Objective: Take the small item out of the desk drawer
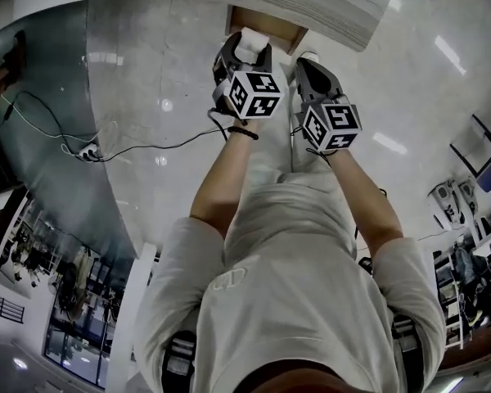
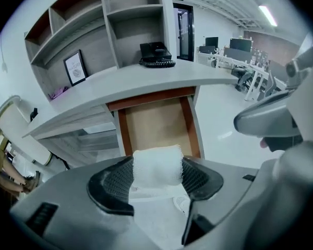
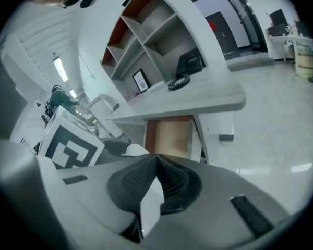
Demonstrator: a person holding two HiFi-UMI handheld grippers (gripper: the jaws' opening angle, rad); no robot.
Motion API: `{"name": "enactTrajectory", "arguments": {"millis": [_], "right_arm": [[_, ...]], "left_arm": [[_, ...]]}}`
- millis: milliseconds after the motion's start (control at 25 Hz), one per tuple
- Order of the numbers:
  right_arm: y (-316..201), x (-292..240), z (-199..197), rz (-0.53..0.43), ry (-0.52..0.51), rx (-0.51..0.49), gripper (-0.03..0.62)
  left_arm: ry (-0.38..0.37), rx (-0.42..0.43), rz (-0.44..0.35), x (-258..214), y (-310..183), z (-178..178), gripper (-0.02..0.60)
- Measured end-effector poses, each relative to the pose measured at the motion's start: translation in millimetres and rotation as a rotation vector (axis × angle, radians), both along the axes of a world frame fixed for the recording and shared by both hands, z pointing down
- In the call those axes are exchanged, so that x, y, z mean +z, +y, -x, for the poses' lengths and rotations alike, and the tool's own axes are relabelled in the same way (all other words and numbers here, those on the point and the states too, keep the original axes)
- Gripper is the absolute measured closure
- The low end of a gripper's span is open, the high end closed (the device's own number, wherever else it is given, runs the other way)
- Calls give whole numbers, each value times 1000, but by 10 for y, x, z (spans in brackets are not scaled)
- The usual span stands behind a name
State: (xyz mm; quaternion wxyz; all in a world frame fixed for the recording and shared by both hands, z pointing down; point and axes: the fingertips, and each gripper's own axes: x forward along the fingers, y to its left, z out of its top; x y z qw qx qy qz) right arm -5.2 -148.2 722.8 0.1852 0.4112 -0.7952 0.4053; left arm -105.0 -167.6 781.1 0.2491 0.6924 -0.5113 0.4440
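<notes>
Holding: the left gripper (image 1: 247,49) has its jaws clenched on the small item (image 2: 156,164), a white, gauze-like roll. It is pinched across its middle between the ribbed pads, so its top stands above them.
Item's place: out of the drawer (image 2: 157,120), in the air in front of it, carried by the left gripper alone.
Drawer: pulled out from under the tabletop (image 2: 146,82). The part of its wooden floor that shows is bare, which fits the roll being the thing wanted.
Right gripper (image 3: 155,177): jaws pressed together on nothing, just beside the left one; judged idle, kept close but out of the way.
Grip: a squeeze from both sides suits a soft roll and looks secure.
Left to do: probably only to set the item down, the tabletop being the nearest place.
</notes>
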Motion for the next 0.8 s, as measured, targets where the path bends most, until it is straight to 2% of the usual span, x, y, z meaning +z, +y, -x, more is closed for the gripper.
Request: {"name": "enactTrajectory", "arguments": {"millis": [360,600,800], "right_arm": [[-413,-852,-69,-124,-19,17,592],[-677,-1367,-231,-201,18,28,592],[-897,-1880,-430,-301,57,37,592]], "left_arm": [[61,4,-122,-803,-175,10,314],[122,-3,-207,-1494,-278,-2,314],[139,26,-289,-2007,-352,-25,314]]}}
